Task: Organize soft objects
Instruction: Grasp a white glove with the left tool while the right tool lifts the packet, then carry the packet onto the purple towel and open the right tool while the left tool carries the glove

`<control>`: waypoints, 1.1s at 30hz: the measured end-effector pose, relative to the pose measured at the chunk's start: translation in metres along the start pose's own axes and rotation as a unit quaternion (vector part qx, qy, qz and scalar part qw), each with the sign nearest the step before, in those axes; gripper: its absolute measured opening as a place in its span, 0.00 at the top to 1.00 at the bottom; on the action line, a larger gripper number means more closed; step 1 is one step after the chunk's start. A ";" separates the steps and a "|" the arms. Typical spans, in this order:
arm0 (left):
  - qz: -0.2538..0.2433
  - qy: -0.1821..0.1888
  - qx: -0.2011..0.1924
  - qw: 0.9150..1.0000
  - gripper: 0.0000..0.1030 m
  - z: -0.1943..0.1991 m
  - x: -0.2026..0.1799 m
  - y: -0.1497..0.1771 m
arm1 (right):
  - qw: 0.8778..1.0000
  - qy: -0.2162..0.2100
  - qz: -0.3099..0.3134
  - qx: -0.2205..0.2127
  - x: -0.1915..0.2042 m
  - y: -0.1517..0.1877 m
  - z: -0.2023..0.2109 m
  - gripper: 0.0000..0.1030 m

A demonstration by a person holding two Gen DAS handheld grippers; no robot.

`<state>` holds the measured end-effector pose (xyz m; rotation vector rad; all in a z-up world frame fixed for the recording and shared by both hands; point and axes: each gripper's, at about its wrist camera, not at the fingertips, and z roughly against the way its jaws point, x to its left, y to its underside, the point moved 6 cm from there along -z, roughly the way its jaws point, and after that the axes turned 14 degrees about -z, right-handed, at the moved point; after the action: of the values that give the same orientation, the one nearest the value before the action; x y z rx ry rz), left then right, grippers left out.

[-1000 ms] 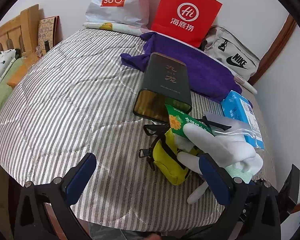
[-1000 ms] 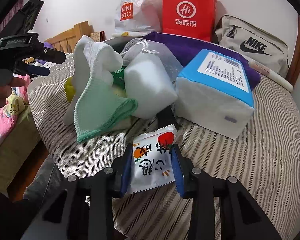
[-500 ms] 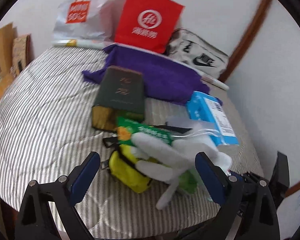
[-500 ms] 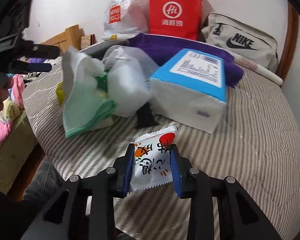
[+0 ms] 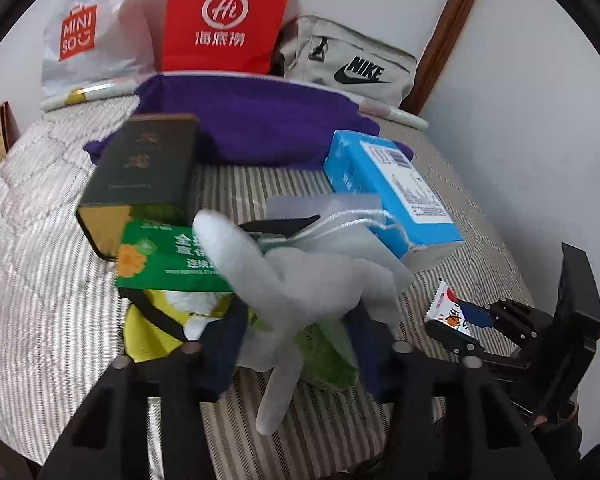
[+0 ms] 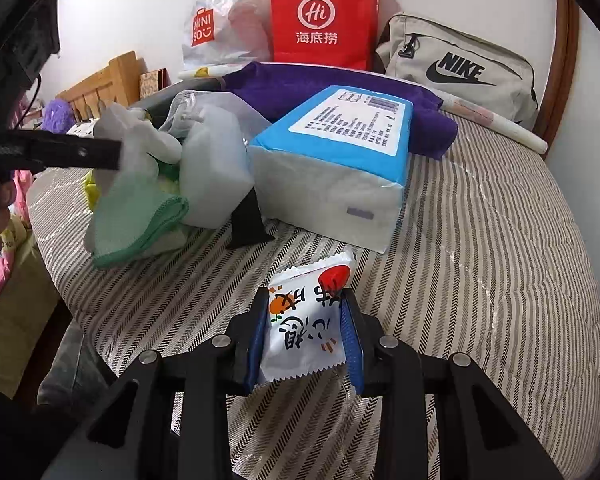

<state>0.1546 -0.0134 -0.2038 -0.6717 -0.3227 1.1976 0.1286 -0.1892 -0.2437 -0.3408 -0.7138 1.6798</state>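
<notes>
While a pile of soft goods sits heaped near the edge of a striped bedspread [image 6: 480, 240], the left gripper [image 5: 296, 348] has just been narrowing its jaws around a white cotton glove [image 5: 300, 288] that tops the pile; the blue pads flank the glove, but the blur leaves it unclear whether they yet press on it. Under the glove lie a green-edged cloth [image 6: 140, 216], a green packet with an orange flower [image 5: 164, 260] and a yellow pouch with black straps [image 5: 148, 336], with a clear drawstring bag [image 6: 212, 168] beside them. To one side, the right gripper [image 6: 306, 336] pinches a small white snack sachet [image 6: 308, 320] printed with red and orange fruit, held just above the bedspread, its jaws drawn close on the wrapper. A blue-and-white tissue pack [image 6: 340, 168] rests on the bed between the sachet and a purple towel [image 5: 256, 120]. A dark green tin [image 5: 144, 168] lies on its side beside the pile. Against the wall stand a red paper bag [image 5: 224, 16], a Miniso plastic bag [image 5: 88, 36] and a grey Nike bag [image 6: 460, 68].
</notes>
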 end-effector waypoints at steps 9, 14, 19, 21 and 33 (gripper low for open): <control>0.005 0.009 -0.014 1.000 0.88 0.017 0.008 0.006 | 1.000 0.009 -0.005 -0.002 0.000 -0.001 -0.004 0.67; 0.013 0.001 -0.028 1.000 0.88 0.036 0.020 0.010 | 1.000 0.010 -0.007 -0.001 0.001 -0.001 -0.004 0.67; 0.030 -0.006 -0.047 0.998 0.88 0.058 0.038 0.013 | 1.000 0.012 -0.011 -0.001 0.000 -0.003 -0.004 0.67; 0.035 -0.021 -0.050 0.998 0.88 0.065 0.047 0.016 | 1.000 0.015 -0.010 0.001 0.001 -0.003 -0.004 0.67; 0.107 -0.046 -0.022 0.993 0.88 0.058 0.105 0.053 | 1.000 0.023 -0.018 0.005 0.000 -0.007 -0.004 0.67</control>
<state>0.1194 0.1131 -0.2047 -0.7031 -0.3614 1.4322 0.1363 -0.1870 -0.2426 -0.3562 -0.6742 1.6364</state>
